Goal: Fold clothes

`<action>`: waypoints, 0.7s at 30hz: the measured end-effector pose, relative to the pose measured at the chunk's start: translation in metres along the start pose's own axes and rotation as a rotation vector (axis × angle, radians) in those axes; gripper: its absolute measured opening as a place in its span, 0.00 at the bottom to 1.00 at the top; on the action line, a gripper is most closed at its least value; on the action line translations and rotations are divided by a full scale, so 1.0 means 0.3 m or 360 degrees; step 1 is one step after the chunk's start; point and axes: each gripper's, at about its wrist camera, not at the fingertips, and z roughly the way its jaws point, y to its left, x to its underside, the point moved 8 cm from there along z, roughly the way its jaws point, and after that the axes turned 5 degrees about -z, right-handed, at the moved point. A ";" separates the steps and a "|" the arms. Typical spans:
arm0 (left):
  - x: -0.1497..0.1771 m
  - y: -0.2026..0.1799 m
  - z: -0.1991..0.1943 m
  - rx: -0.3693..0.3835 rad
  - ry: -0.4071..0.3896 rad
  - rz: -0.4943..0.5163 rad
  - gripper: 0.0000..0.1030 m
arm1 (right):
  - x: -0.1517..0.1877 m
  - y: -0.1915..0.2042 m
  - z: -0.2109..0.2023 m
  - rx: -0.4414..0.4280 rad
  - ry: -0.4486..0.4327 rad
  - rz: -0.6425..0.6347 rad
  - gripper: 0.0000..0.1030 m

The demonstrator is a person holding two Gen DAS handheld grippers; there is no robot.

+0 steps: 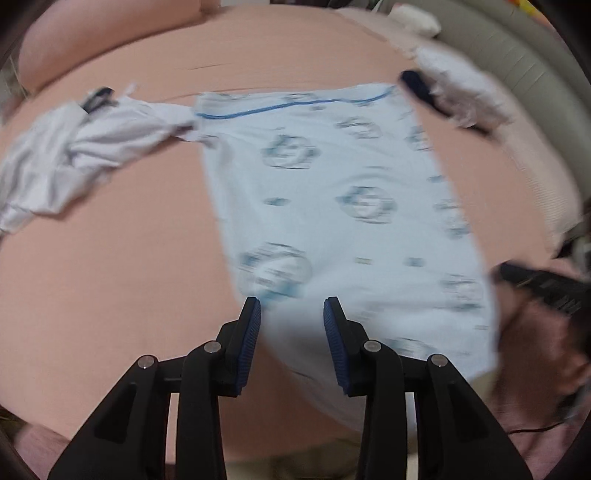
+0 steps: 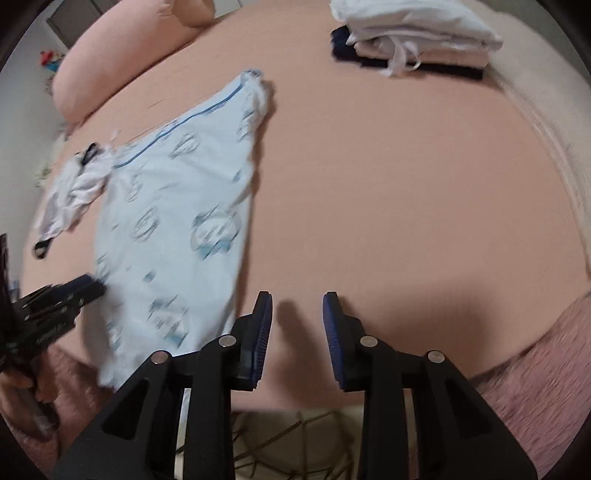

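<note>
Left wrist view: the pale blue printed cotton garment [image 1: 332, 206] lies flat on the pink bed [image 1: 110, 258], mid-fold. The left tool [image 1: 291, 314] hovers released over its near hem; the right tool [image 2: 297, 306], released and empty, must return to the right edge.

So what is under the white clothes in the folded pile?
Under the white clothes lies a pale pink layer, then a navy garment at the bottom, on the bed. How many pieces is hidden.

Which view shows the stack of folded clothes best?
The right wrist view: the folded stack sits sharp and whole at the far end of the bed. The left wrist view shows only a blurred, smeared stack.
</note>
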 end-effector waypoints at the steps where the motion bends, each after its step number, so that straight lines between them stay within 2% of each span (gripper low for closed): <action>1: 0.017 -0.019 0.005 0.0036 0.0008 -0.0017 0.36 | 0.013 0.033 -0.001 -0.0018 0.0004 -0.0057 0.29; 5: 0.077 -0.016 0.054 0.0080 0.0073 -0.0115 0.36 | 0.044 0.116 0.041 0.0013 0.0074 -0.0225 0.29; 7: 0.081 -0.003 0.050 0.0087 0.0064 -0.0145 0.36 | 0.046 0.122 0.052 0.0058 0.0093 -0.0226 0.26; 11: 0.121 0.029 0.025 -0.0027 0.0099 -0.0100 0.36 | 0.033 0.146 0.107 0.0167 0.0094 -0.0284 0.25; 14: 0.156 0.027 0.019 -0.0033 0.0156 -0.0127 0.39 | 0.040 0.123 0.074 0.0132 0.0067 -0.0211 0.25; 18: 0.120 -0.021 0.002 0.0094 0.0050 -0.0201 0.39 | 0.002 0.160 0.023 0.0058 -0.0043 -0.0204 0.27; 19: 0.118 -0.031 0.009 0.0087 0.0048 -0.0193 0.39 | -0.005 0.178 0.029 0.0043 -0.0050 -0.0239 0.27; 21: 0.146 -0.026 0.035 -0.0006 0.0117 -0.0128 0.39 | 0.001 0.187 0.041 0.0050 -0.0024 -0.0301 0.27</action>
